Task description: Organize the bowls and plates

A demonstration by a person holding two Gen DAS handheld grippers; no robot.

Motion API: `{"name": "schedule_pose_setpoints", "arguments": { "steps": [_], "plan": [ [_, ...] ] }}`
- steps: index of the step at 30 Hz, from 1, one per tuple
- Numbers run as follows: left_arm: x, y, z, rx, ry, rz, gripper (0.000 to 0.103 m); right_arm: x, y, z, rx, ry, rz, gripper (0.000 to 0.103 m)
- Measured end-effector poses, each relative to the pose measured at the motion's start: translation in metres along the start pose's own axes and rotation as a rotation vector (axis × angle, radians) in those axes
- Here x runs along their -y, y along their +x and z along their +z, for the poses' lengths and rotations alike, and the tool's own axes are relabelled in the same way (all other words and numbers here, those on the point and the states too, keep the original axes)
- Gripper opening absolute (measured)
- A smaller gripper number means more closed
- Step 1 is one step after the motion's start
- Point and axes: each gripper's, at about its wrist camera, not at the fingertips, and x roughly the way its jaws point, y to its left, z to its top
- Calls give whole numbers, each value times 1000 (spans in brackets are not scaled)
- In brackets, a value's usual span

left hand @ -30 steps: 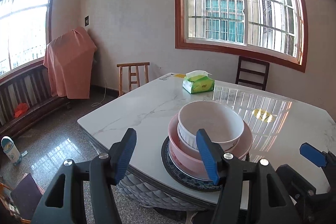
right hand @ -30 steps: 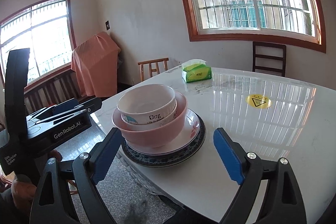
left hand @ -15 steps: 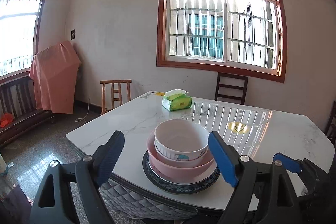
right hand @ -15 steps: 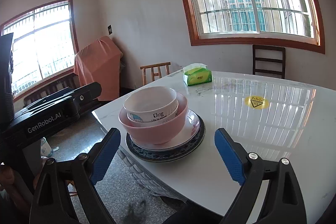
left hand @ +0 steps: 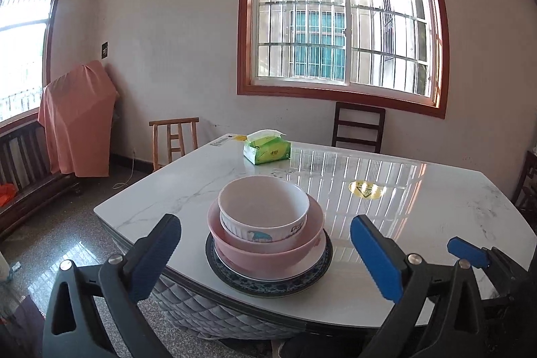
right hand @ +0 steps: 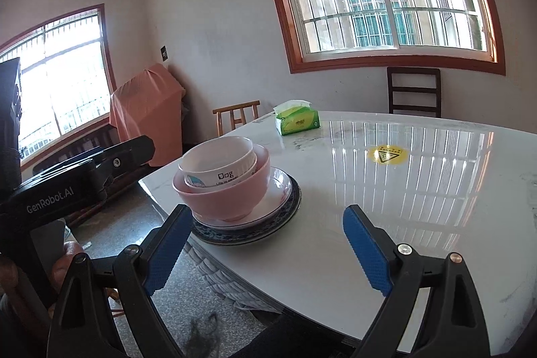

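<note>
Near the counter [left hand: 436,210] edge, nested by size for stability: white bowl [left hand: 263,207] inside pink bowl [left hand: 268,245], atop plates [left hand: 268,282]; both jaws wide, empty.

The surface [left hand: 188,190] looks like polished white marble with thin grey veins, very glossy, and it mirrors the window bars. The white bowl [left hand: 263,210], the pink bowl [left hand: 268,249] and the plates [left hand: 268,282] under them look like glazed ceramic, smooth and shiny. The tissue pack [left hand: 266,151] is glossy green plastic film with white paper on top. The far chairs [left hand: 174,136] are wood. The floor [left hand: 57,240] is polished speckled stone.
</note>
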Motion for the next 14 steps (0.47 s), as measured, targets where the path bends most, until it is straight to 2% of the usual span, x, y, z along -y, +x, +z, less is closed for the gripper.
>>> {"name": "schedule_pose_setpoints", "arguments": {
  "steps": [3, 9, 14],
  "plan": [
    [8, 1, -2, -4, 27, 13, 103, 41, 0, 2, -50, 50, -73, 93],
    [29, 3, -5, -22, 55, 0, 103, 152, 4, 6, -211, 73, -371, 94],
    [54, 13, -11, -90, 83, -34, 103, 243, 3, 6, -308, 129, -550, 94]
  ]
}}
